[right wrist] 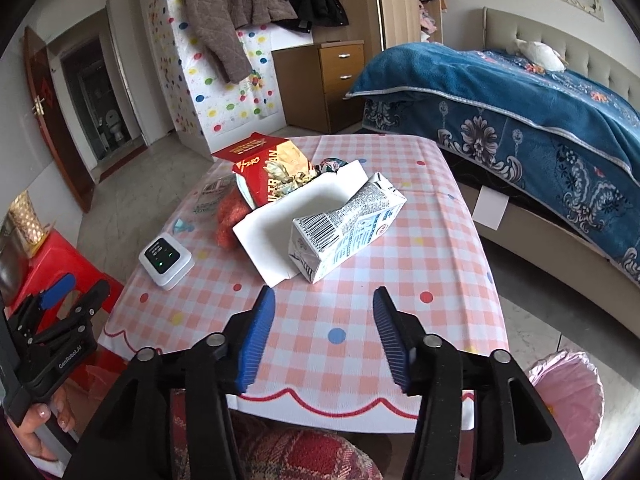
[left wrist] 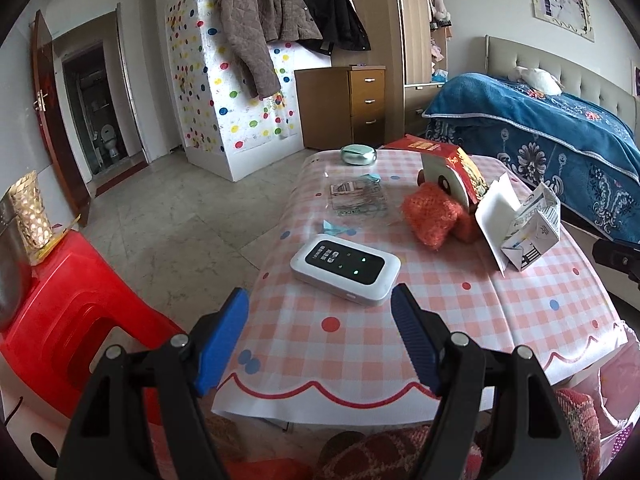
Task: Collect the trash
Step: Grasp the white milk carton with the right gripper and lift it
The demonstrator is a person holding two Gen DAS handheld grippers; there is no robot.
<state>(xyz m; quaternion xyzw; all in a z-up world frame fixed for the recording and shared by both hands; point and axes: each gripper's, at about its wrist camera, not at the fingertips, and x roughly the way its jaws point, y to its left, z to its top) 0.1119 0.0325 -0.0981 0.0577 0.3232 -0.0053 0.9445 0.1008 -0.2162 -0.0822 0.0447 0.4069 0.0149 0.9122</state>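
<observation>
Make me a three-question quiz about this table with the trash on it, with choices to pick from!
1. Where does the milk carton lie?
A. on the floor
B. against the white tray
C. on the bed

2. What colour are the pads of the right tool?
A. blue
B. green
C. yellow

3. How is the right tool?
A. shut on the carton
B. shut on the tray
C. open, holding nothing

Answers: 1 B, the carton rests on the table touching the tray's edge. 2 A, both pads show blue. 3 C, the pads stand apart over bare tablecloth.
</observation>
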